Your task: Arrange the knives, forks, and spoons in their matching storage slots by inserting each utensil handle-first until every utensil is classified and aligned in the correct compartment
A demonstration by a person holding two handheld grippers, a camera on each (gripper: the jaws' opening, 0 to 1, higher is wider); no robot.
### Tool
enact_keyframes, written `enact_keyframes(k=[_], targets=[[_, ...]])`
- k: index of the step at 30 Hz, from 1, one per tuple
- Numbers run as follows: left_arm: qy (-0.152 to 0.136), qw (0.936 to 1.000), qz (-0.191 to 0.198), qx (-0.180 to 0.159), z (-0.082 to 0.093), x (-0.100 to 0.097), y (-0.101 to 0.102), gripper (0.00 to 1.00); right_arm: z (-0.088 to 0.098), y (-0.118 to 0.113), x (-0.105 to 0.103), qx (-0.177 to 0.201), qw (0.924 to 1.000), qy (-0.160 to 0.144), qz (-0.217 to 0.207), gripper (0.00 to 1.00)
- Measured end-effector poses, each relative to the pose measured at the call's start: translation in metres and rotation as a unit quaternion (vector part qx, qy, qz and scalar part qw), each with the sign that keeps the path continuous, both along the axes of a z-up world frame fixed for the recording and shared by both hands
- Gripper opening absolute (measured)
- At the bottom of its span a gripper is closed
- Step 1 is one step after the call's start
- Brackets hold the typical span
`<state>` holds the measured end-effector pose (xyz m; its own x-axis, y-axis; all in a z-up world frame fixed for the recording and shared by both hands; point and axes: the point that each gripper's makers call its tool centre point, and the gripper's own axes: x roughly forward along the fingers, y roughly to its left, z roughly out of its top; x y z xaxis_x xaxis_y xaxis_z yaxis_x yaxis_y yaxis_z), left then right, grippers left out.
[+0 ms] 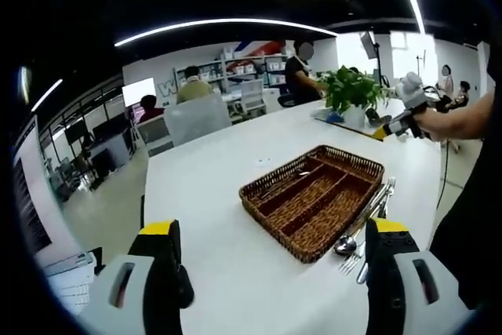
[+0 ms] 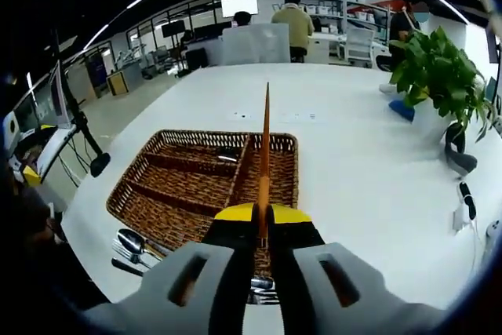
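Open-plan office, long white surface [image 2: 369, 162] under strip lighting.

Item 1. Right gripper [image 2: 263, 221]: grey body, yellow-tipped jaws closed tight on a slim orange-brown utensil handle [image 2: 265, 147]. The handle points away from the camera, out over the tray; the metal working end sits back near the jaws, type not clear. The left gripper view shows this gripper held high and far off, in a person's hand.

Item 2. Left gripper [image 1: 274, 237]: jaws spread wide, nothing between them, hovering above the near edge of the surface.

Item 3. Loose cutlery pile [image 1: 362, 234]: metal spoon, fork and other pieces lying on the surface just beside the tray's long side. Judged stiff, light, smooth and prone to slip or pivot in a narrow pinch; best taken across the neck, close to the bowl or tines, leaving the handle free to lead into a slot. Pieces lie touching or overlapping, so lifting one may drag a neighbour.

Item 4. Brown woven wicker tray [image 2: 133, 174]: rectangular, divided into long compartments. One small metal piece seems to lie in a middle slot; the rest look vacant. Weave judged rough enough to snag a handle tip.

Item 5. Green potted plant [image 2: 439, 76]: well beyond the tray.

Item 6. Seated people, shelving and monitors, far background.
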<state>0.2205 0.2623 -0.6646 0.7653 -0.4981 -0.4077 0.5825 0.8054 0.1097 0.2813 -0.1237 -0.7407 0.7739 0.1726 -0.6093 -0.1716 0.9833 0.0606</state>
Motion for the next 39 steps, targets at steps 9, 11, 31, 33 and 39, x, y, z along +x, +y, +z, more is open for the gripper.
enact_keyframes(k=[9,11,31,33,39], targets=[[0.002,0.9999,0.014,-0.002,0.000,-0.003,0.012,1.00,-0.032,0.012,-0.001,0.008,0.9995,0.032,0.000,0.03],[-0.001,0.9999,0.016,-0.002,0.002,-0.002,0.014,1.00,-0.037,0.014,-0.002,0.007,0.9994,0.035,0.000,0.03],[-0.003,0.9994,0.035,-0.003,0.001,-0.001,0.027,1.00,-0.090,0.018,-0.009,0.002,0.9926,0.121,0.001,0.03],[-0.002,0.9994,0.035,-0.004,0.001,-0.001,0.027,1.00,-0.090,0.019,-0.007,-0.001,0.9927,0.121,0.002,0.03],[-0.001,0.9993,0.038,-0.003,0.000,-0.003,0.028,1.00,-0.095,0.025,-0.005,0.000,0.9914,0.131,0.006,0.03]])
